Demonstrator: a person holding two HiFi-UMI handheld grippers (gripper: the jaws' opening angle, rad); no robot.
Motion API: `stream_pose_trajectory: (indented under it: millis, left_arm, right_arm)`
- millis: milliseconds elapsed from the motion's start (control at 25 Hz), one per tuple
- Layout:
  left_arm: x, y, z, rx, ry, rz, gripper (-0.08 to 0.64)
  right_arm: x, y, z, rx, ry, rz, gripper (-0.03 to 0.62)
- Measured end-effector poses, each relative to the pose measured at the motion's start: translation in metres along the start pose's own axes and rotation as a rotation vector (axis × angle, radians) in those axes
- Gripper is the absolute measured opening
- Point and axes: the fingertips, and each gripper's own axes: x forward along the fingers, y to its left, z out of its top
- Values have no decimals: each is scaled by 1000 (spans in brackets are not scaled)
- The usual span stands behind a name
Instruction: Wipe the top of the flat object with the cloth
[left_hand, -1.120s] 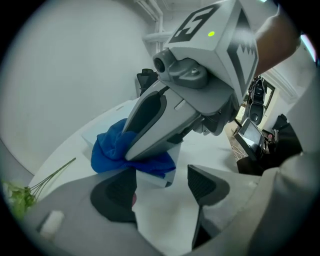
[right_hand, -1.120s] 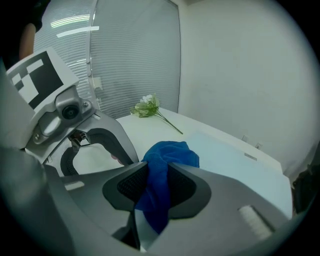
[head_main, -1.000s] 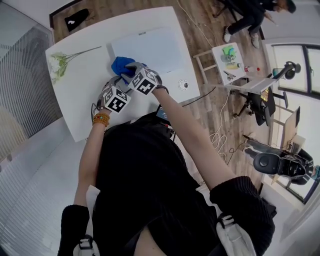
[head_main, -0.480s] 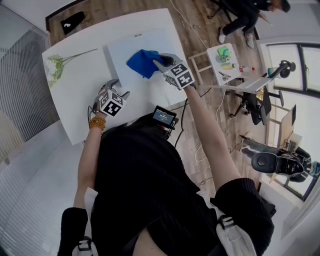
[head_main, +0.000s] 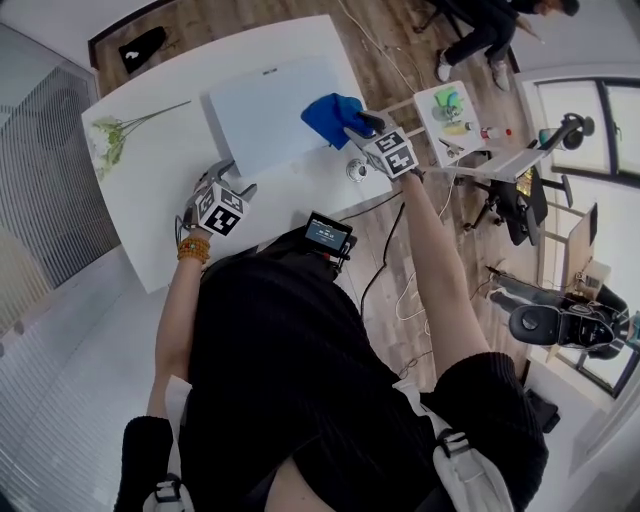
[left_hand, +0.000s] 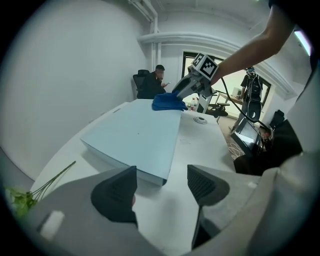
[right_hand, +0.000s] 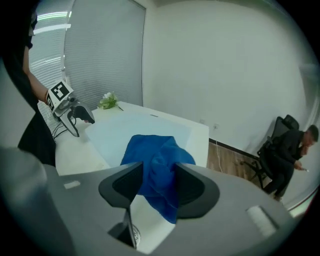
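On the white bench (head_main: 150, 215): pale blue flat panel (head_main: 262, 108), lying level. At the right-hand edge of the panel: bunched blue cloth (head_main: 332, 115), partly on the panel top, partly hanging past that edge toward the bench.

Right claw (right_hand: 159, 182): halves just been opening. Blue cloth between them, filling the gap and touching both pads (right_hand: 131, 186). Angled downward at the right end of the panel.

Left claw (left_hand: 161, 181): halves apart, nothing between them, bare bench below. Held low over the bench, just beside the near corner of the panel, apart from it.

Toward the far left of the bench: loose flower stems (head_main: 118, 128) with pale blooms, well apart from the panel. Near the right near corner of the panel: small round fitting (head_main: 352, 170) in the bench top. At the near bench edge, by the operator's torso: small device (head_main: 328, 233) with a lit screen. In the background, beyond the bench: seated person (right_hand: 292, 150) in dark clothing on an office chair.
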Motion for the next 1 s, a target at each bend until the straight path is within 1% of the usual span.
stream_pose_trajectory:
  millis: [120, 160, 280, 320, 560, 760, 1000]
  left_arm:
    - [1, 1, -2, -5, 6, 0, 331]
    - [2, 1, -2, -5, 6, 1, 331]
    - [2, 0, -1, -1, 10, 0, 331]
    - [2, -1, -2, 1, 13, -1, 331]
    - [2, -1, -2, -8, 3, -9, 331]
    - [2, 0, -1, -33, -8, -17, 331]
    - [2, 0, 0, -46, -12, -26, 331]
  right_arm:
    - [14, 10, -1, 34, -18, 40, 207]
    - [18, 12, -2, 23, -10, 48, 215]
    - [22, 20, -3, -65, 45, 62, 221]
    - [22, 22, -3, -82, 53, 66, 218]
    - [23, 35, -3, -138, 73, 88, 193]
    - [24, 47, -4, -200, 115, 142, 190]
    - [24, 62, -3, -257, 132, 167, 183]
